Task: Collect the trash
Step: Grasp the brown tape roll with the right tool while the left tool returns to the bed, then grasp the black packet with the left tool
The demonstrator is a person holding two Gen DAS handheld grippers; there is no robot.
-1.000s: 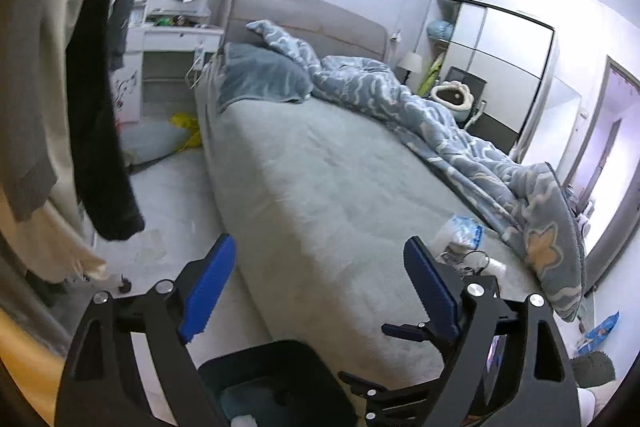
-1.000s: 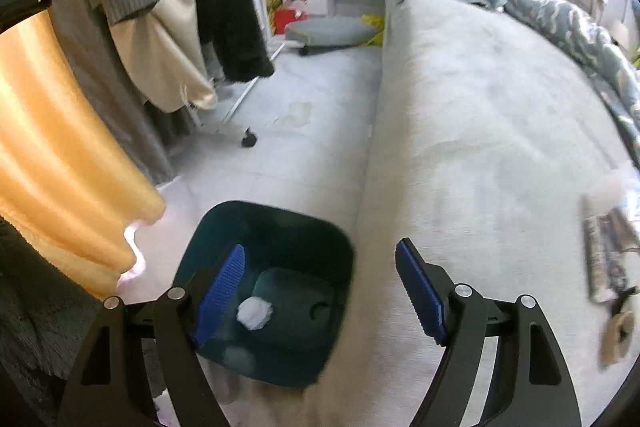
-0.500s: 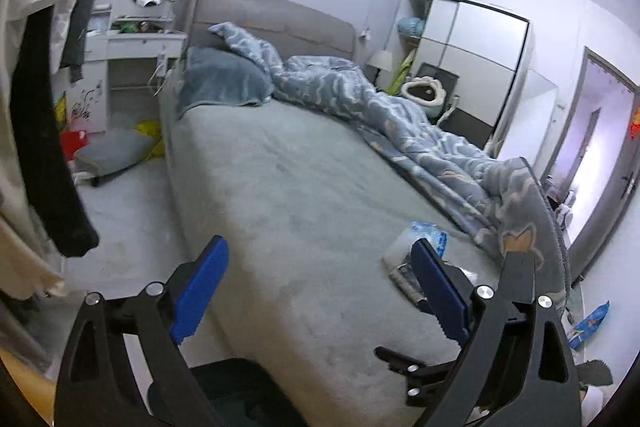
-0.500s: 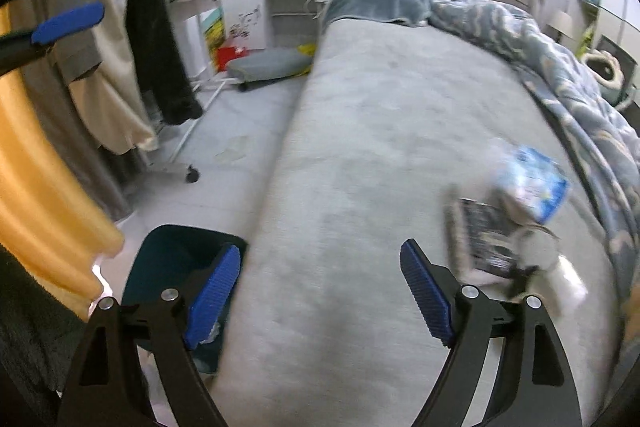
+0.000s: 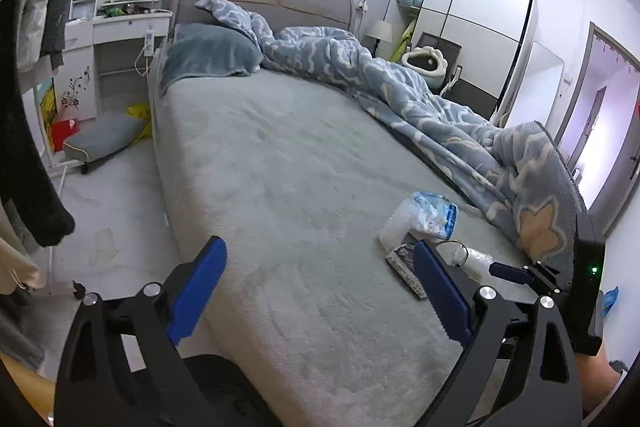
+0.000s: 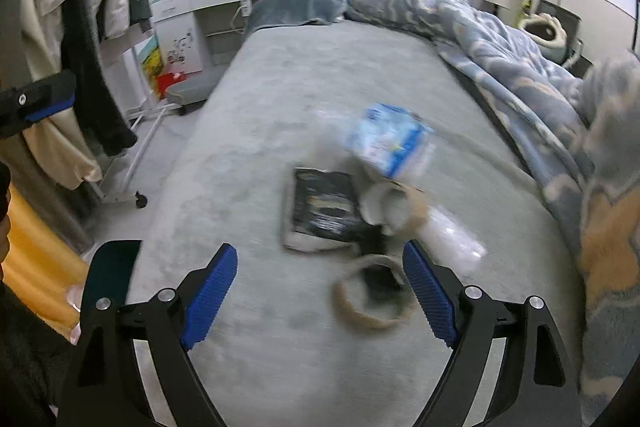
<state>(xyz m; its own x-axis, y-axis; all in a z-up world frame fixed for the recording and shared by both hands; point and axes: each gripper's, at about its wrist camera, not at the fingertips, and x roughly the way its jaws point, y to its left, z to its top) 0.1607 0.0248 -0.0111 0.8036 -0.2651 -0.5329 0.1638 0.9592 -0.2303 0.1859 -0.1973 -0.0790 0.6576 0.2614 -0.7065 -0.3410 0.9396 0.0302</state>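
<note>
Trash lies in a cluster on the grey bed: a blue-white plastic package, a black flat packet, a paper cup, a tape ring and a clear plastic piece. My right gripper is open and empty just short of the tape ring. My left gripper is open and empty above the bed's near edge, left of the package and black packet. The dark teal bin stands on the floor by the bed.
A rumpled blue blanket covers the bed's right side. Clothes hang on a wheeled rack at the left. A grey cushion lies on the floor near a white dresser. An orange curtain hangs at the near left.
Both grippers swung right, from over the bin and floor toward the bed. The right gripper moved close to the trash cluster. Both stayed open.
</note>
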